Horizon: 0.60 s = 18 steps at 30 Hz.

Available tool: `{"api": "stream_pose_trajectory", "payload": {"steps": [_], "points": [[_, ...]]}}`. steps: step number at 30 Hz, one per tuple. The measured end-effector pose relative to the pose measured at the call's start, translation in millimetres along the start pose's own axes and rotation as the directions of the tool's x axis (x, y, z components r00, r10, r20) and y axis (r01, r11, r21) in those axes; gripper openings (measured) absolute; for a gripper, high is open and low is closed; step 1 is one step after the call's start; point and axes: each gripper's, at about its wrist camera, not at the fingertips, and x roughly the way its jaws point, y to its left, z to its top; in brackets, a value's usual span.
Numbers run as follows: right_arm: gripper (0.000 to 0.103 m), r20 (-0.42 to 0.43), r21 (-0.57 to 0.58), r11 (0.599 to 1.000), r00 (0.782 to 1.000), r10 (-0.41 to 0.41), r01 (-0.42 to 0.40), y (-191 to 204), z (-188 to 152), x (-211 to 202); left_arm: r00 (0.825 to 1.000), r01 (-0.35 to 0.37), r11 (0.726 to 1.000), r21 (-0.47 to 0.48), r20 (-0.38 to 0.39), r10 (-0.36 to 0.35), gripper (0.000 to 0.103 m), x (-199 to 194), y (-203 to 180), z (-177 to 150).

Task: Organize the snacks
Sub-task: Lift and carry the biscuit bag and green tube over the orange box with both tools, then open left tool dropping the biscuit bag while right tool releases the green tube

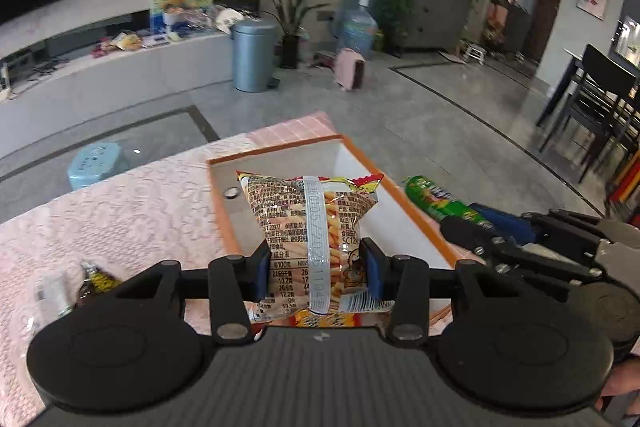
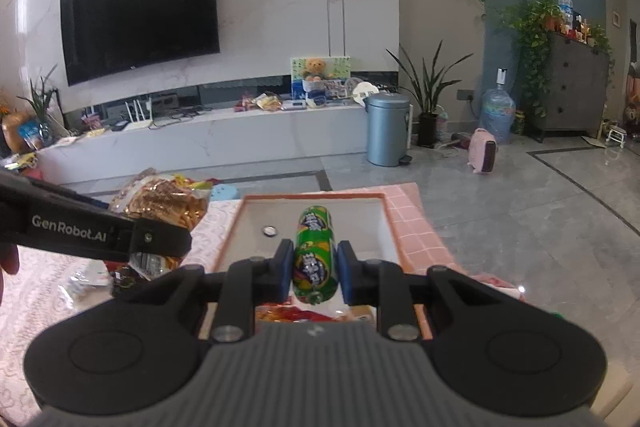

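My left gripper is shut on a crisp bag printed with fries, held above the near end of an orange-rimmed white box. My right gripper is shut on a green snack tube, held over the same box. In the left wrist view the right gripper and its green tube sit just right of the box. In the right wrist view the left gripper's arm and its bag are at the left. A red-yellow packet lies in the box's near end.
The box stands on a pink lace tablecloth. Small wrapped snacks lie on the cloth to the left. A round metal disc lies on the box floor. A light blue stool stands beyond the table; dark dining chairs are far right.
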Motion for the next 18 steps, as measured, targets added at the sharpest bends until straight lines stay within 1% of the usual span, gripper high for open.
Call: {"api": "stream_pose_trajectory", "payload": {"steps": [3,6,8,13,16,18], "points": [[0.021,-0.046,-0.009,1.000,0.999,0.004,-0.004,-13,1,16,0.999,0.020,1.000,-0.004,-0.025,-0.020,0.050,19,-3,5],[0.021,-0.093,-0.013,1.000,0.996,0.015,-0.017,-24,0,34,0.998,0.013,0.999,0.033,-0.063,-0.011,0.050,41,-8,10],[0.021,-0.129,-0.024,0.999,0.992,0.019,-0.022,-27,-1,50,0.995,0.016,0.998,0.060,-0.102,-0.010,0.050,59,-10,12],[0.021,-0.246,-0.045,0.998,0.969,0.041,-0.053,-28,-8,92,0.983,-0.002,0.995,0.101,-0.181,0.020,0.050,98,-10,10],[0.021,-0.290,-0.060,0.996,0.956,0.050,-0.070,-29,-13,112,0.972,0.015,0.993,0.114,-0.236,0.013,0.050,121,-6,9],[0.021,-0.314,-0.087,0.993,0.948,0.048,-0.079,-28,-17,124,0.966,0.008,0.992,0.130,-0.258,0.026,0.050,131,-3,8]]}}
